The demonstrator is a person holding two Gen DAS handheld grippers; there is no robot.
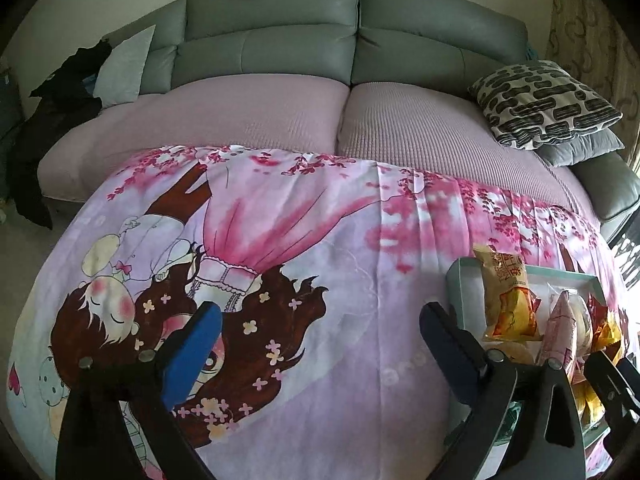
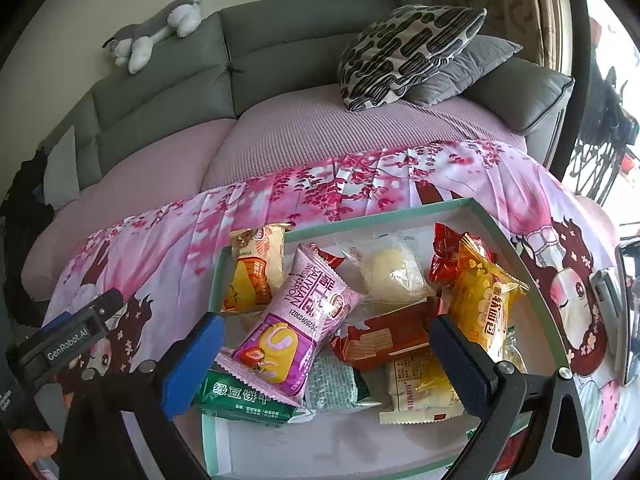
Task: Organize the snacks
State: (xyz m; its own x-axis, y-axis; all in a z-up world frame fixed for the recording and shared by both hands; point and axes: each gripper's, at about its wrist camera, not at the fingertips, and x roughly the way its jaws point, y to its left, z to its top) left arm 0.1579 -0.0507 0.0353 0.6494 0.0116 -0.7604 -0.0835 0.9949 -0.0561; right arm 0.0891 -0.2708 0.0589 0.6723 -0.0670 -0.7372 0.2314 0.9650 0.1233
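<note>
A shallow box with a teal rim (image 2: pixel 400 216) stands on the cartoon-print cloth (image 2: pixel 168 248) and holds several wrapped snacks. Among them are a pink Swiss roll pack (image 2: pixel 296 320), a green pack (image 2: pixel 244 396), a yellow pack (image 2: pixel 484 300), a clear-wrapped pale bun (image 2: pixel 392 276) and a red-brown wafer pack (image 2: pixel 384 336). A cream and orange pack (image 2: pixel 258 268) leans over the box's left rim. My right gripper (image 2: pixel 326 322) hangs open above the snacks, its pads touching none. My left gripper (image 1: pixel 320 308) is open over bare cloth, left of the box (image 1: pixel 560 274).
A grey sofa (image 1: pixel 280 40) with pink seat covers runs behind the cloth. A patterned cushion (image 2: pixel 404 52) lies on a grey one at the right end. A plush toy (image 2: pixel 160 28) rests on the backrest. A phone (image 2: pixel 628 312) lies right of the box.
</note>
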